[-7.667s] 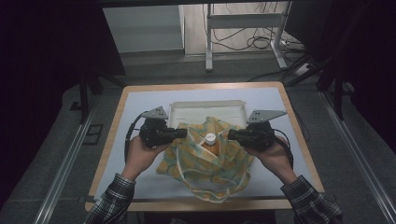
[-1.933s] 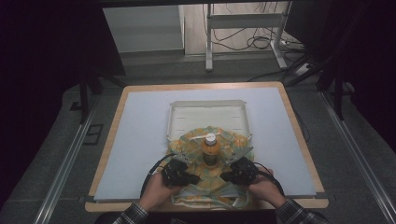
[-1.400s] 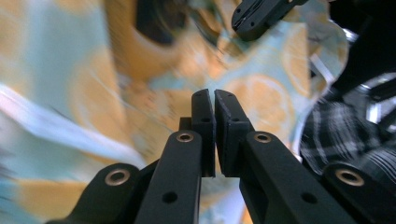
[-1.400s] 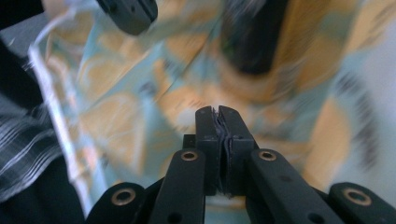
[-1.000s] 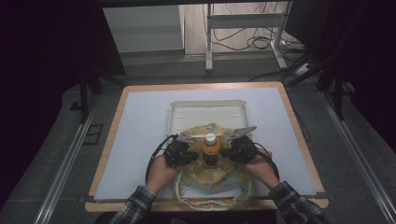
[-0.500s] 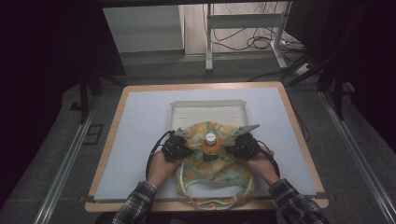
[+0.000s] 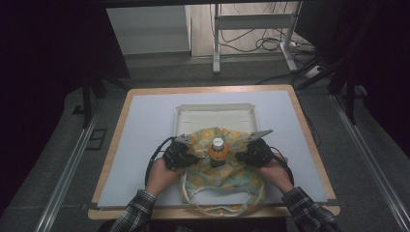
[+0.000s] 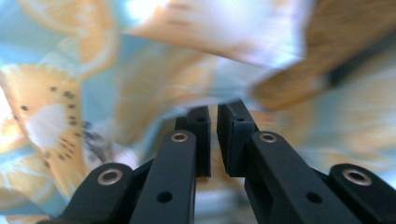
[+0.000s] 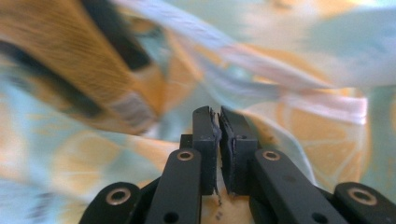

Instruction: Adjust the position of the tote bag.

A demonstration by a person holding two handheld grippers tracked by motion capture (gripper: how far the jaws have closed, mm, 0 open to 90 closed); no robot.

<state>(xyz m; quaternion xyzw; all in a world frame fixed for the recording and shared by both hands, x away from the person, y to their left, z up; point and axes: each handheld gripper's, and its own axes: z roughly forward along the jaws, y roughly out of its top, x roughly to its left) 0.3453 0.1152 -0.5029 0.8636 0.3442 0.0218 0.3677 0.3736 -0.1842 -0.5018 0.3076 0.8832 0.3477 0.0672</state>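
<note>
While the orange-drink bottle (image 7: 218,151) already stands upright in the middle of the citrus-print cloth bag (image 7: 227,176), the cloth lies slumped low around its base rather than drawn up its sides, so the bagging looks roughly half done. Bag and bottle sit at the near middle of the desk (image 7: 145,125), with the white tray (image 7: 212,110) at 12 o'clock from the bottle, the bag's far edge lapping over its near rim. The left hand-held gripper (image 7: 189,157) is at the bottle's 9 o'clock and the right hand-held gripper (image 7: 241,157) at its 3 o'clock, both down at the bag's rim. In the left gripper view the jaws (image 8: 214,116) stand pressed almost together, a thin slit between them, against blurred cloth. In the right gripper view the jaws (image 9: 218,116) are likewise all but closed. Whether either pair pinches a fold of the fabric I cannot tell. The bag's handle loop (image 7: 220,209) trails flat at 6 o'clock, over the desk's near edge. What seems left is raising the cloth around the bottle, its white cap uncovered, and gathering the opening.
</note>
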